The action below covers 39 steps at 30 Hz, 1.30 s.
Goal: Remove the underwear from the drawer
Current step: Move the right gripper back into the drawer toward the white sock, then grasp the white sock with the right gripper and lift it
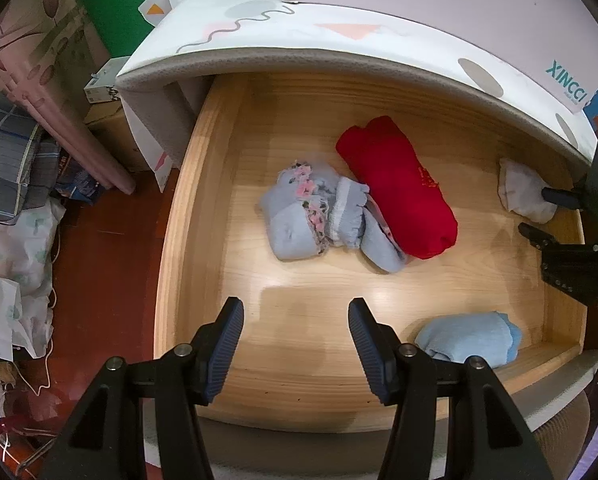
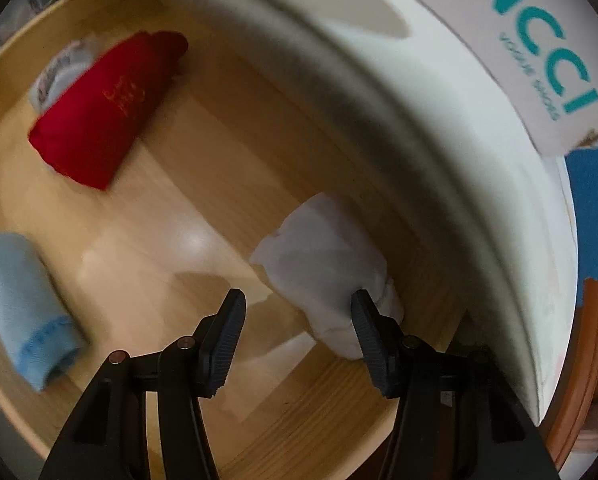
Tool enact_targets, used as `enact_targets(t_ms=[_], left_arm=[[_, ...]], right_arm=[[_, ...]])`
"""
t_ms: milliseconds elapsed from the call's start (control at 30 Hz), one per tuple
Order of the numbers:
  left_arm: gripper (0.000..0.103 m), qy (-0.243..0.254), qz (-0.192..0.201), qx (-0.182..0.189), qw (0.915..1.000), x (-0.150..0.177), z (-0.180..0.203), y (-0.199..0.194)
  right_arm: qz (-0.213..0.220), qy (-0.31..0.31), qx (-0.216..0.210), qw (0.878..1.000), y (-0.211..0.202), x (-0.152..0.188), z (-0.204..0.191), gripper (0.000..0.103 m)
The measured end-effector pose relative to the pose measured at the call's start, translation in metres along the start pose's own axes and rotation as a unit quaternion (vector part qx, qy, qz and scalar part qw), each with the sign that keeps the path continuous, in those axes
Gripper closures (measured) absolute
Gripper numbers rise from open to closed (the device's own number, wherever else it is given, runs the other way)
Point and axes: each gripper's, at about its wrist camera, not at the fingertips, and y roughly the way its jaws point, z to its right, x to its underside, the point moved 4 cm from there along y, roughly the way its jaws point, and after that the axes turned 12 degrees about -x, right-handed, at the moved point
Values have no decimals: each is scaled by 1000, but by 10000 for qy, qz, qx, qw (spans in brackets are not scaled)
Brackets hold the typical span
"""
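Observation:
The wooden drawer (image 1: 203, 200) is pulled out below me. It holds a red folded garment (image 1: 399, 188) (image 2: 103, 108), a blue-grey piece of underwear with floral trim (image 1: 311, 216) beside it, a light blue roll (image 1: 467, 338) (image 2: 23, 304) at the front, and a white bundle (image 1: 519, 192) (image 2: 323, 256) at the right wall. My left gripper (image 1: 295, 312) hangs open over the bare drawer floor, holding nothing. My right gripper (image 2: 299, 295) (image 1: 535, 211) is low in the drawer and open. The white bundle lies partly between its fingers, its left pad clear of the cloth.
A white padded cover (image 1: 299, 40) with coloured shapes overhangs the drawer's back, close above the white bundle. A box printed XINCCI (image 1: 459, 8) (image 2: 519, 40) rests on it. Bags, folded cloth and cords (image 1: 11, 280) crowd the red-brown floor left of the drawer.

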Motion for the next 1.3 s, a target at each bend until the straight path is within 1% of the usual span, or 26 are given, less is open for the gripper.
enact_targets(t_ms=[100,200,300,367,400,433,467,500,533,567,667,767,867,967,1000,1033,1067,1100,1133,1200,1233,1300], left_arm=[[47,-4,-9,22,10000,0,0,0],[47,-5,-8,18,10000,0,0,0],[47,-9,-13,18,10000,0,0,0],[47,-9,-14,1,10000,0,1,0],[47,-9,-11,-5,10000,0,1,0],[47,-9,-8,-9,10000,0,1,0],[47,-8,-5,-18,10000,0,1,0],[47,-5,-3,-25,10000,0,2,0],[47,-3,-1,-30,10000,0,2,0],[47,-4,-1,-32,10000,0,2,0],[47,-23,-1,-27,10000,0,1,-1],[47,-39,4,-8,10000,0,-1,-1],[47,-32,15,-5,10000,0,-1,-2],[47,-36,9,5,10000,0,-2,-2],[47,-41,10,19,10000,0,-2,-1],[47,-48,10,37,10000,0,-2,-2],[47,-52,6,43,10000,0,-2,-1],[47,-49,3,45,10000,0,-2,-1],[47,-43,-1,50,10000,0,-1,-1],[47,-39,2,56,10000,0,-1,-1],[47,-41,2,64,10000,0,-1,-1],[47,-42,-15,90,9999,1,-2,0]], right_arm=[[6,-74,86,9999,4,0,-1,44],[2,-59,157,9999,6,0,-1,44],[-3,49,74,10000,6,-1,3,46],[4,129,119,9998,6,-3,11,60],[-5,213,94,9997,6,-3,15,62],[-18,283,50,9996,6,-3,18,67],[-33,352,4,9994,5,-3,21,70],[-55,390,-36,9992,4,-3,22,71],[-76,440,-76,9990,4,-3,23,74],[-86,526,-137,9985,2,-2,25,80],[-111,923,-579,9940,-2,0,32,92],[-210,1152,-963,9884,-2,8,33,95],[-160,1008,-966,9901,-6,11,29,96],[-48,620,-620,9961,-14,11,21,94],[-16,468,-501,9976,-17,10,18,91],[70,211,-247,9994,-20,7,14,79],[158,-65,-2,9999,-23,5,10,62],[258,-323,240,9989,-25,3,5,60],[242,-395,255,9986,-22,2,3,58],[274,-557,571,9964,-15,2,1,59],[274,-574,661,9958,-13,2,2,60],[322,-565,922,9936,-7,2,6,64]])
